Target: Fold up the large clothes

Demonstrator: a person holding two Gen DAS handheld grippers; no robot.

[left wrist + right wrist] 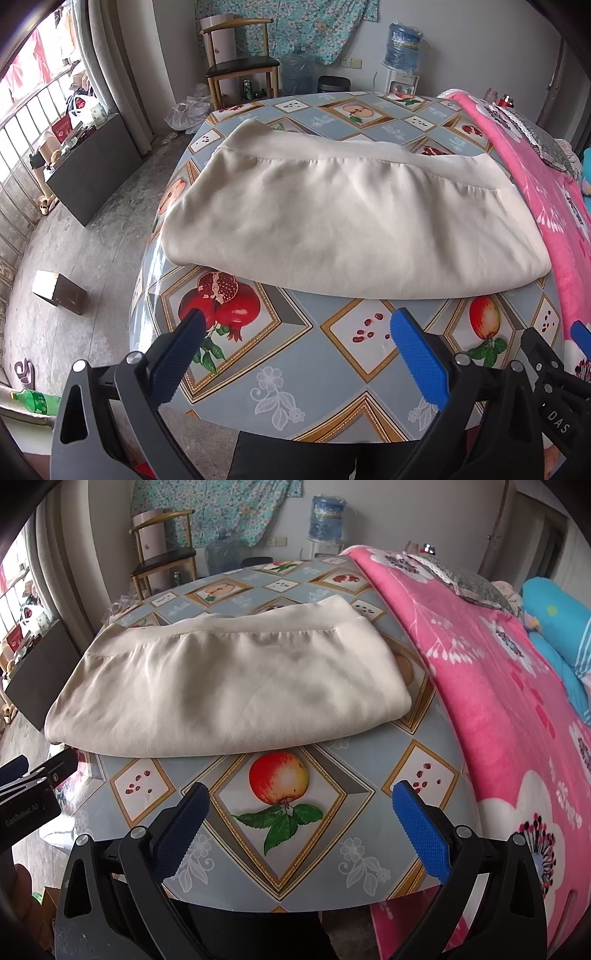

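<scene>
A cream garment (343,218) lies folded into a broad flat bundle on the table with the fruit-print cloth (295,369); its seamed hem band runs along the far side. It also shows in the right wrist view (229,686). My left gripper (295,325) is open and empty, held above the table's near edge, short of the garment's near fold. My right gripper (301,797) is open and empty too, over the printed apple, just short of the garment. The right gripper's arm shows at the right edge of the left view (554,373).
A pink flowered blanket (498,686) covers a bed touching the table's right side, with blue pillows (554,627). A wooden chair (240,62), water bottles and a dispenser (402,55) stand beyond. A dark low cabinet (92,166) and a small box (59,291) are on the floor at left.
</scene>
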